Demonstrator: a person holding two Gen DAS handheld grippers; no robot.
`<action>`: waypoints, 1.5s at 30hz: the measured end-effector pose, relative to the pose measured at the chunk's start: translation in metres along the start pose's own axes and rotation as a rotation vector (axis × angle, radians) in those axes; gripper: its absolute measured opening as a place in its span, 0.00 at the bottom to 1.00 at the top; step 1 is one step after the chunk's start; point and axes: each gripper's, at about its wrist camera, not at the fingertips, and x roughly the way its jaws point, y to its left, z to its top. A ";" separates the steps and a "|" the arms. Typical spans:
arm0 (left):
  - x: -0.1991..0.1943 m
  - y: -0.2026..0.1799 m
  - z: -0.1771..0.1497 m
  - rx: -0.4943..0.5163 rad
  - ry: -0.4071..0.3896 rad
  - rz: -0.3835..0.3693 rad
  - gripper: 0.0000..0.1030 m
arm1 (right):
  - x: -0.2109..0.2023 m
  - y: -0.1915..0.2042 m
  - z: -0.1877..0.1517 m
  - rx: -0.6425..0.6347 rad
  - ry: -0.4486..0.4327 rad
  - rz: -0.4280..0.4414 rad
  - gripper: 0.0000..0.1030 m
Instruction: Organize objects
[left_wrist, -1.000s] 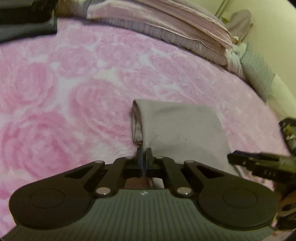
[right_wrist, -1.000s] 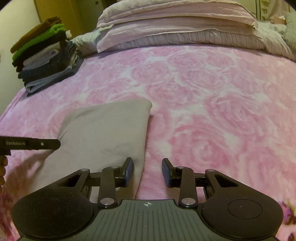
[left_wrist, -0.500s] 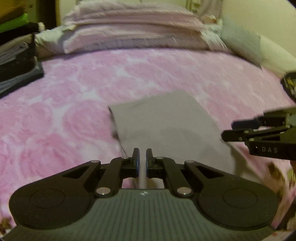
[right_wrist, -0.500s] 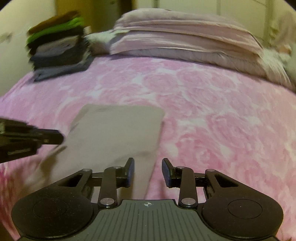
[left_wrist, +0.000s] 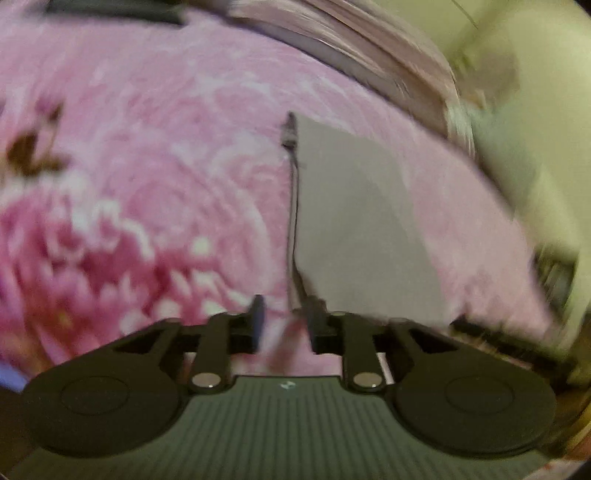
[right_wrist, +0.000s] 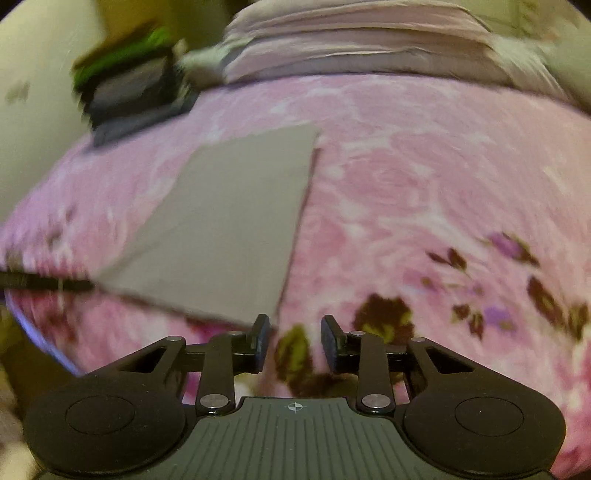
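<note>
A folded grey cloth (left_wrist: 354, 229) lies flat on the pink rose-patterned blanket (left_wrist: 129, 166). My left gripper (left_wrist: 286, 317) sits at the cloth's near left corner. Its jaws are opening, and the cloth's thin folded edge runs down into the gap without either pad pressing on it. In the right wrist view the same grey cloth (right_wrist: 229, 221) stretches away to the upper left. My right gripper (right_wrist: 293, 332) stands open beside its near right corner with only blanket (right_wrist: 424, 184) between the fingers. The left gripper's tip (right_wrist: 44, 284) shows at the cloth's left corner. Both views are motion-blurred.
A stack of folded clothes (right_wrist: 129, 92) with a green piece near the top sits at the far left of the bed. Pink pillows (right_wrist: 351, 44) lie across the head of the bed. A pale wall (left_wrist: 535, 110) is close on the right.
My left gripper's jaws, shut on the cloth's edge before, now stand apart. Both grippers have drawn back toward the cloth's near end, and the cloth lies flatter.
</note>
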 end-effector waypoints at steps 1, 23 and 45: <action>0.000 0.005 0.001 -0.060 -0.006 -0.018 0.27 | -0.001 -0.005 0.002 0.063 -0.014 0.021 0.33; 0.030 0.017 0.009 -0.189 -0.014 -0.100 0.05 | 0.032 -0.023 -0.004 0.386 0.009 0.222 0.00; -0.021 0.044 -0.033 -0.297 -0.059 -0.036 0.23 | 0.000 0.014 -0.022 0.265 0.043 0.132 0.39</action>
